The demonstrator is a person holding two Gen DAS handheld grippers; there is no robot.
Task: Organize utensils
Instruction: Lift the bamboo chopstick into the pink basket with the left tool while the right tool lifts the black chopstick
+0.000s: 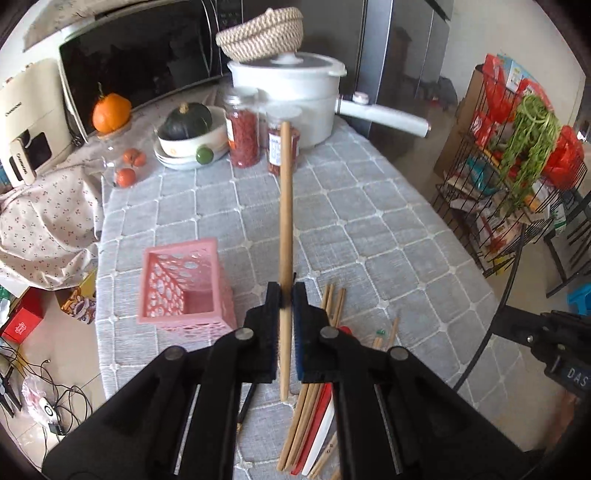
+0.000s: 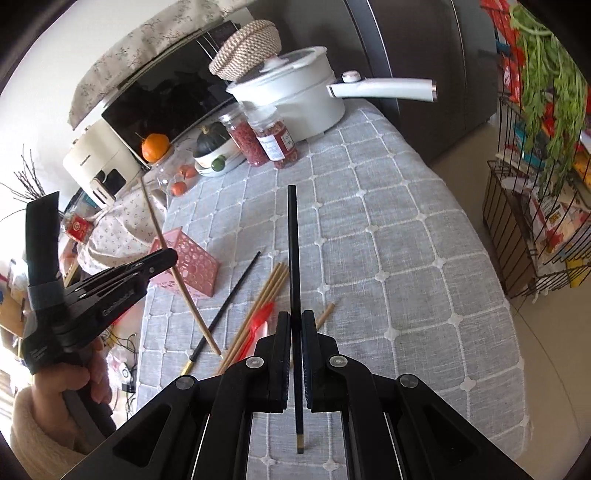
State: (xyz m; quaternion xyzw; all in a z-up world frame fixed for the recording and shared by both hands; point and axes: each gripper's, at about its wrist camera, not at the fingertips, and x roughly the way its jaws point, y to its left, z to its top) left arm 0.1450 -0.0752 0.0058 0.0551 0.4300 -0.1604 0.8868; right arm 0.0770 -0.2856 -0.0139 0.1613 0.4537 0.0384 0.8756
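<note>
My left gripper (image 1: pixel 286 295) is shut on a wooden chopstick (image 1: pixel 285 221) and holds it above the grey checked tablecloth (image 1: pixel 369 229), right of the empty pink perforated holder (image 1: pixel 184 284). My right gripper (image 2: pixel 295 319) is shut on a black chopstick (image 2: pixel 292 251) held above the cloth. Several wooden chopsticks (image 2: pixel 264 299), another black chopstick (image 2: pixel 229 306) and a red spoon (image 2: pixel 260 321) lie on the cloth in front of the pink holder (image 2: pixel 192 266). The left gripper (image 2: pixel 162 258) with its wooden chopstick (image 2: pixel 173 273) shows at the left of the right wrist view.
At the table's far end stand a white pot (image 1: pixel 291 96) with a woven basket (image 1: pixel 262 33) on it, two jars of red goods (image 1: pixel 243 129), a bowl with a green squash (image 1: pixel 188 125), and oranges (image 1: pixel 110 112). A wire rack (image 1: pixel 517 166) stands at the right.
</note>
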